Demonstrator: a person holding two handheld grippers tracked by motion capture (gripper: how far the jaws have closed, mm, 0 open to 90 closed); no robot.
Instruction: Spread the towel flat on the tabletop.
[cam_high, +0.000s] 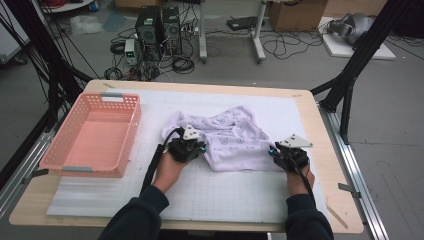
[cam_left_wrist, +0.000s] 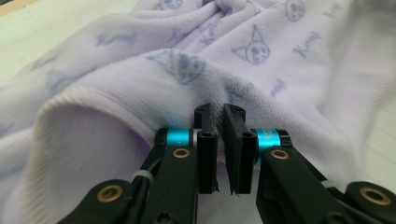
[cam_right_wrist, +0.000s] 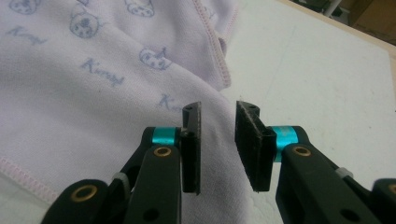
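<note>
Your pale lilac knitted garment printed with small blue cat faces and script lies crumpled in the middle of the white gridded mat on the desk, and I judge the work barely begun: nothing is folded flat, the cloth is bunched into ridges, and no part of it has reached the pink plastic lattice basket, which sits apart from it at the left end of the mat.

Up close in the left gripper view, the fabric is soft and ribbed, with a thick rolled edge rising at the left. The right gripper view shows a flatter layer with pink stitched hems, one running toward the bare mat.

Your left claw rests at the garment's left edge. Its jaws stand nearly together with only a narrow slit between them; I take them as clenched, though whether a thin fold is pinched there is hard to say from this angle. Your right claw sits at the garment's lower right corner, released, its jaws apart over the cloth's edge and the pads not pressing on it.

What is left, as I read it: a firm hold at both sides, spreading the cloth out, then folding or moving it.
</note>
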